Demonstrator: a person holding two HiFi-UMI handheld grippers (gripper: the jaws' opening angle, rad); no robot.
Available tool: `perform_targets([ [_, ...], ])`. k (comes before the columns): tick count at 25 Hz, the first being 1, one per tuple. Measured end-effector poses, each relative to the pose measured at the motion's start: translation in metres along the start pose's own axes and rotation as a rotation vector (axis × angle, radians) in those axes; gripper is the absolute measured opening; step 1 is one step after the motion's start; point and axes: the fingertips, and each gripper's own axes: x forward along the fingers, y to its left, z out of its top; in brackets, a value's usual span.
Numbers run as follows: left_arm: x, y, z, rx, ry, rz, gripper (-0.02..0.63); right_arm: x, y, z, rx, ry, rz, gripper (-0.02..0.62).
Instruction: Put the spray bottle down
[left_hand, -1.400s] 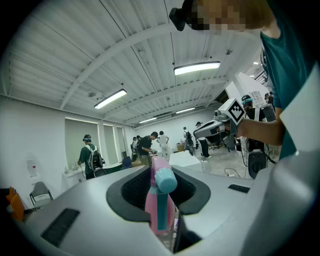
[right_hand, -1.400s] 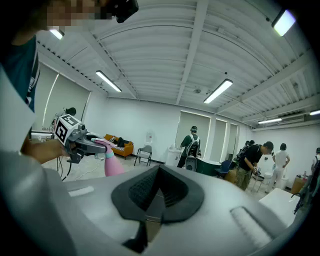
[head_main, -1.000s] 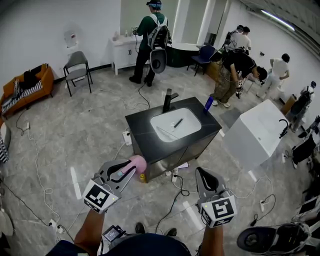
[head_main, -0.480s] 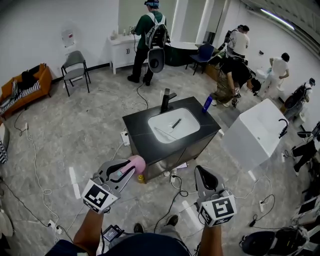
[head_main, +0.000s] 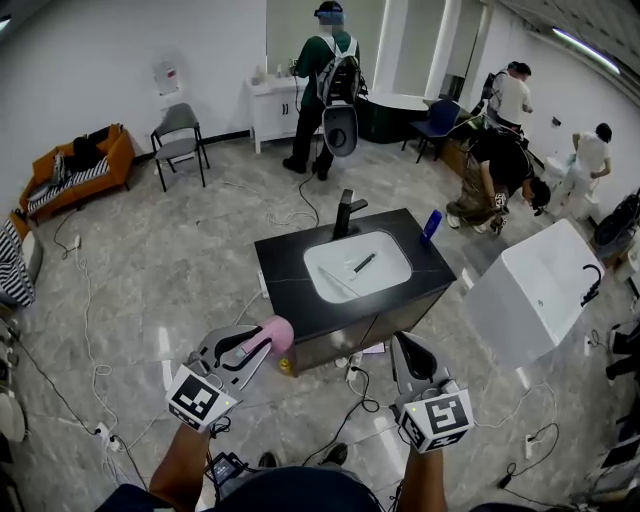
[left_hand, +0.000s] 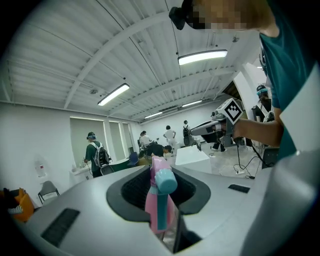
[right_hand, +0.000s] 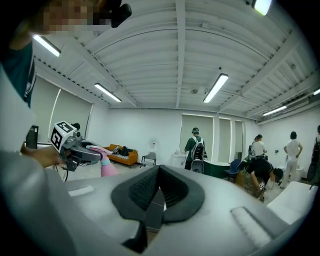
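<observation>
1. Pink plastic with a pale blue nozzle: the spray bottle (head_main: 277, 332) sits clamped in the left gripper (head_main: 250, 345). The jaws are narrowly apart and pressed on its neck. The bottle is carried in the air over the floor, short of the near edge of the vanity top (head_main: 285, 268).
2. The right gripper (head_main: 407, 356) has its jaws together with nothing between them. It is held level beside the left one.
3. Step in hand, as I judge it: carrying, with the set-down not yet begun. The bottle touches no surface.
4. The next move likely calls for bringing the bottle over a bare strip of the black top and lowering it upright until the base rests. Only then should the jaws part.
5. Surface: a black top with a white basin (head_main: 388, 268) sunk in the middle, and a dark faucet (head_main: 346, 212) at the far edge. A blue bottle (head_main: 431, 225) stands at the far right corner. The bare margins are narrow, and the near left corner looks widest.
6. Room: a pale polished floor (head_main: 150, 260) strewn with cables (head_main: 290, 215). An orange sofa (head_main: 80, 170) and a grey chair (head_main: 180, 140) stand by the far wall. Several people work at other stations.
</observation>
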Motion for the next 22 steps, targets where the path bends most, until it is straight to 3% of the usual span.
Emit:
perform_targets([
  [11, 0.043, -0.029, 0.02, 0.0, 0.046, 0.131, 0.091, 0.01, -0.063, -0.002, 0.009, -0.04, 0.143, 0.009],
  [22, 0.089, -0.045, 0.029, 0.007, 0.071, 0.151, 0.09, -0.004, -0.119, -0.016, 0.026, -0.037, 0.143, 0.009],
])
